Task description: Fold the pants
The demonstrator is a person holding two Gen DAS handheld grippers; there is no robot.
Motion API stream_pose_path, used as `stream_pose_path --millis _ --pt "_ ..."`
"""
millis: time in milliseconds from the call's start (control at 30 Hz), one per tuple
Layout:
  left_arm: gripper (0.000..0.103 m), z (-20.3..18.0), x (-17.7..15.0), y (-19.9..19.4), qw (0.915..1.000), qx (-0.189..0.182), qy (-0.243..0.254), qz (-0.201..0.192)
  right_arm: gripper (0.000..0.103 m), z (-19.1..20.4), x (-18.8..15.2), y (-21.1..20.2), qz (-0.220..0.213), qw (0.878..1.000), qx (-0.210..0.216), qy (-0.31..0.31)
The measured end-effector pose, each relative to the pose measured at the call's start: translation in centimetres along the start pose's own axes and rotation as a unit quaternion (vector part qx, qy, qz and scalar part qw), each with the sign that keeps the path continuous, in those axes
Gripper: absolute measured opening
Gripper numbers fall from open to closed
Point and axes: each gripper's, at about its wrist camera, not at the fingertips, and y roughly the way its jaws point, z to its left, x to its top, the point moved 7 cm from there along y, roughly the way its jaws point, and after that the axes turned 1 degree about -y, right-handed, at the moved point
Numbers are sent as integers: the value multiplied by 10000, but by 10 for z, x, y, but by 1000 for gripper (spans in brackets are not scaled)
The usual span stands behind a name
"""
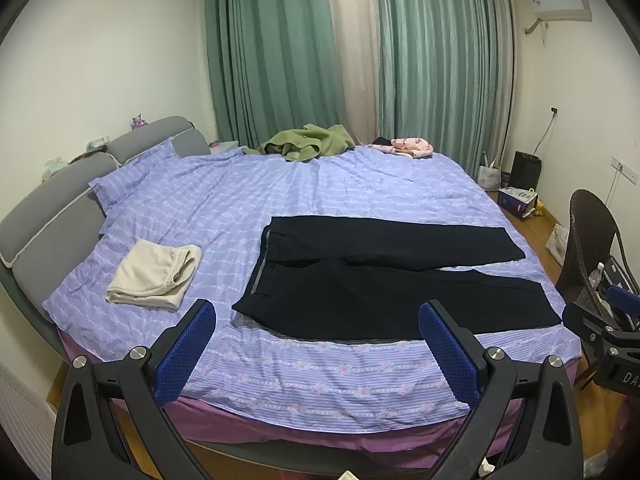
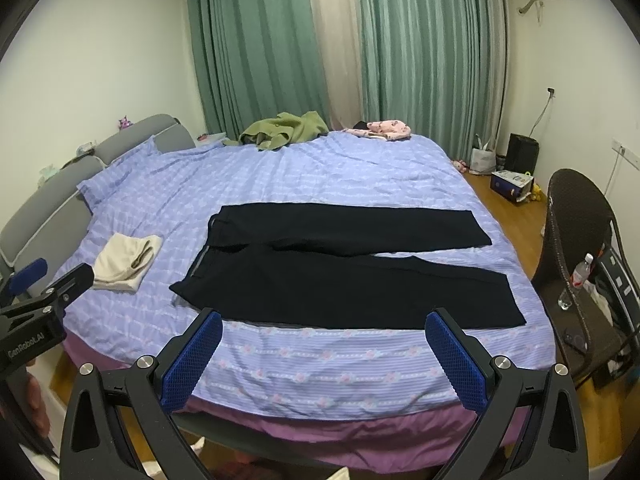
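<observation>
Left gripper [image 1: 318,344] and right gripper [image 2: 324,348] wide open, empty, low-centre frame; pants [image 1: 384,280] flat mid-frame, unfolded, so next we grab near leg's edge.

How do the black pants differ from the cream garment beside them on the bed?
The black pants lie spread out flat with both legs extended, while the cream garment is already folded into a small bundle. The pants are dark and cover far more of the bed; the cream garment is pale and compact. Both rest on the purple sheet, and neither gripper touches them.
</observation>
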Motion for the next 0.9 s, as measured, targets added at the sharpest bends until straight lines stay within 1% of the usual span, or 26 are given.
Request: stream_pose_path --millis 267,400,533,667,733,833,900 --pt "103 16 -6 26 9997 44 -57 254 103 12 -1 26 307 9995 75 40" --pt "103 35 -11 52 9992 111 -71 384 103 22 -1 49 438 9990 65 49" --pt "103 59 -17 90 9984 143 -107 532 103 31 -4 81 540 9984 -78 170" --pt "103 81 -25 138 9968 96 -15 793 103 38 -12 125 792 9957 -294 389" --pt "103 90 -30 164 9957 -18 34 928 103 43 -18 148 971 9931 -376 544" --pt "103 100 -36 206 9923 -196 63 1224 103 50 -27 184 1223 9884 -549 710" --pt "103 106 -42 237 9889 -244 45 1467 103 52 -32 206 1319 9857 -676 796"
